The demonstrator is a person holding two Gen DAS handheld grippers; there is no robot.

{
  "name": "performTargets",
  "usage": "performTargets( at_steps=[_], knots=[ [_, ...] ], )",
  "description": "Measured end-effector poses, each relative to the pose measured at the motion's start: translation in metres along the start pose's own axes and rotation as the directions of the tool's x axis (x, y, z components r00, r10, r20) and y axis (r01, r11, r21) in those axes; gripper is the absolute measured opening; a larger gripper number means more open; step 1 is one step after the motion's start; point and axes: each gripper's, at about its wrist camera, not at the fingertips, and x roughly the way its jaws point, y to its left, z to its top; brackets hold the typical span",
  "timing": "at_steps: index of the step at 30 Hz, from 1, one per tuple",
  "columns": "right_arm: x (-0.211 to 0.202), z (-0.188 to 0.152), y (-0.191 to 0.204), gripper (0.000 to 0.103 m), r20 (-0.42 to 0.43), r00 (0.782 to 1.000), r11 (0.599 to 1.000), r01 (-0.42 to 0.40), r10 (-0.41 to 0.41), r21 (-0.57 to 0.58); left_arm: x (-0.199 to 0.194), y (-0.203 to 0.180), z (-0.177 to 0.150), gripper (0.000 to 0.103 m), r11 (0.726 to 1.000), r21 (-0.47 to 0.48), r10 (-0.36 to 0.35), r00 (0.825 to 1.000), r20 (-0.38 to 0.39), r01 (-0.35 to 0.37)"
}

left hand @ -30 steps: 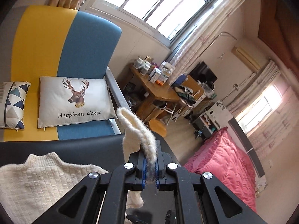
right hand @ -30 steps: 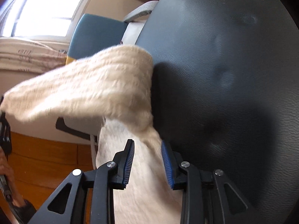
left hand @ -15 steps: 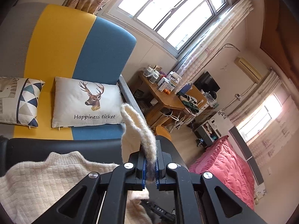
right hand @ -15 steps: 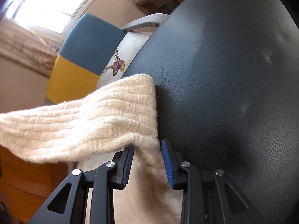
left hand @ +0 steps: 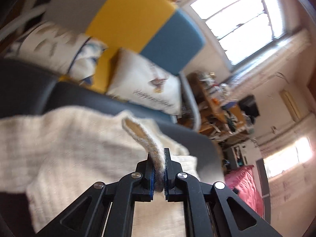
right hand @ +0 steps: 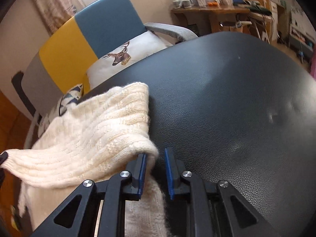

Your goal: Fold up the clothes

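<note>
A bright multi-pane window fills the upper right of the left wrist view, with pale walls around it. A yellow, blue and grey sofa sits at upper left of the right wrist view, a deer-print cushion against it. A cluttered wooden desk stands at upper right. A pink bed lies at lower right.
</note>
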Motion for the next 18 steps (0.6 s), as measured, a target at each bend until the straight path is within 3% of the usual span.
performTargets(
  at_steps=[4, 8, 12, 14, 15, 16, 17, 18],
  knots=[
    [-0.006, -0.007, 0.014, 0.017, 0.034, 0.997, 0.99, 0.073, -0.069, -0.123, 0.018, 0.049, -0.018, 0.007, 0.994, -0.074, 0.08, 0.996, -0.046, -0.083],
    [-0.008, -0.015, 0.016, 0.015, 0.06, 0.989, 0.971, 0.144, -0.135, -0.192, 0.031, 0.066, -0.027, 0.007, 0.987, -0.073, 0.14, 0.988, -0.071, -0.146],
    [-0.005, -0.02, 0.001, 0.013, 0.004, 0.997, 0.982, 0.082, -0.082, -0.17, 0.036, 0.066, -0.025, 0.007, 0.98, -0.02, 0.194, 0.98, -0.05, -0.195],
    [-0.013, -0.016, -0.012, 0.013, -0.017, 1.0, 0.995, -0.022, 0.02, -0.098, 0.039, 0.065, -0.023, 0.007, 0.977, -0.002, 0.212, 0.976, -0.044, -0.213],
    [-0.016, -0.014, -0.019, 0.018, -0.028, 0.995, 0.994, -0.098, 0.097, -0.046, 0.041, 0.065, -0.022, 0.007, 0.976, 0.003, 0.216, 0.975, -0.046, -0.216],
    [-0.018, -0.011, -0.029, 0.022, -0.048, 0.972, 0.972, -0.23, 0.232, 0.048, 0.042, 0.064, -0.022, 0.007, 0.977, 0.015, 0.213, 0.976, -0.051, -0.212],
    [-0.018, -0.01, -0.039, 0.026, -0.044, 0.931, 0.923, -0.351, 0.362, 0.155, 0.042, 0.061, -0.023, 0.007, 0.975, 0.031, 0.222, 0.974, -0.051, -0.221],
    [-0.019, -0.01, -0.049, 0.03, -0.025, 0.875, 0.848, -0.461, 0.484, 0.261, 0.041, 0.06, -0.022, 0.007, 0.975, 0.032, 0.219, 0.974, -0.051, -0.218]
  ],
)
